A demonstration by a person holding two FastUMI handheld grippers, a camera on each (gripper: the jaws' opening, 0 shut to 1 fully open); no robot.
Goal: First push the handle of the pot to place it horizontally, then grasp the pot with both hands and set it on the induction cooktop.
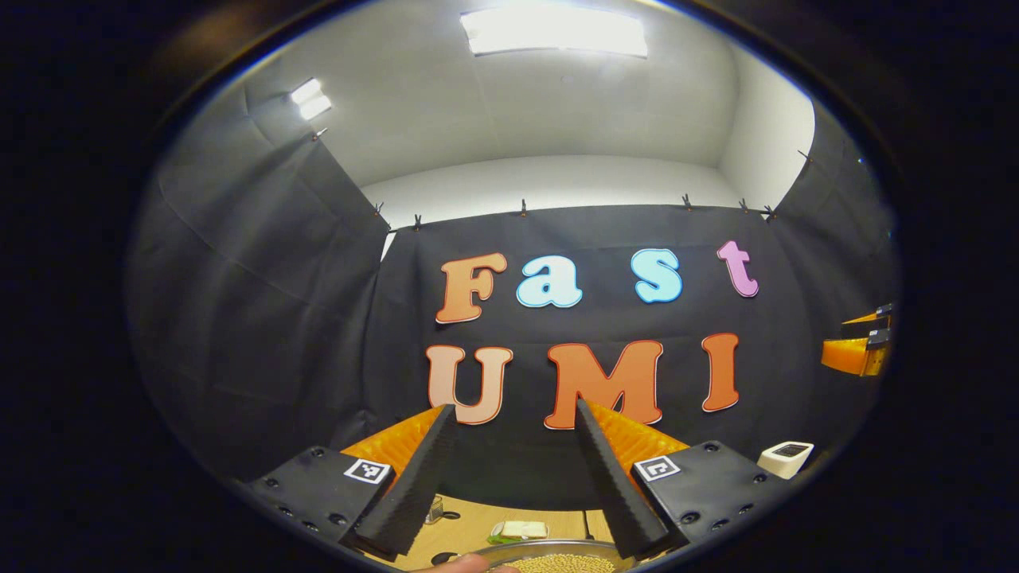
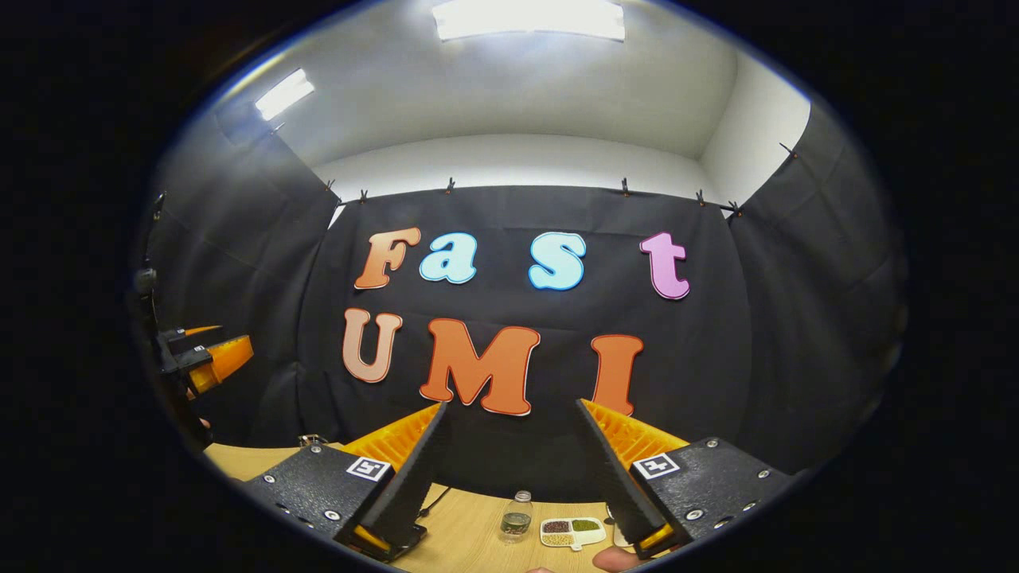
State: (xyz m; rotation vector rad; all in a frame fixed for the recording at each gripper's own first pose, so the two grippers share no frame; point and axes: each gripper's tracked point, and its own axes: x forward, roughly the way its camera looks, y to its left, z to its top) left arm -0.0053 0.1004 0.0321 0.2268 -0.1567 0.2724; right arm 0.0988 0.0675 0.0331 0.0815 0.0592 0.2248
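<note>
At the bottom edge of the left gripper view I see the rim of a round metal pot point(image 1: 557, 549) holding pale yellow grains. It lies just below and ahead of my left gripper point(image 1: 513, 407), which is open and raised, with nothing between its fingers. A fingertip of a hand point(image 1: 462, 563) shows beside the rim. My right gripper point(image 2: 511, 404) is also open and empty, held above the wooden table point(image 2: 470, 537). Each gripper also appears in the other's view: the right gripper point(image 1: 860, 350) at the far right, the left gripper point(image 2: 207, 358) at the far left.
A small clear bottle point(image 2: 517, 519) and a white divided dish point(image 2: 571, 532) of coloured grains stand on the table below the right gripper. A white plate point(image 1: 521, 529) lies beyond the pot. A white box-shaped device point(image 1: 784, 458) sits at the right.
</note>
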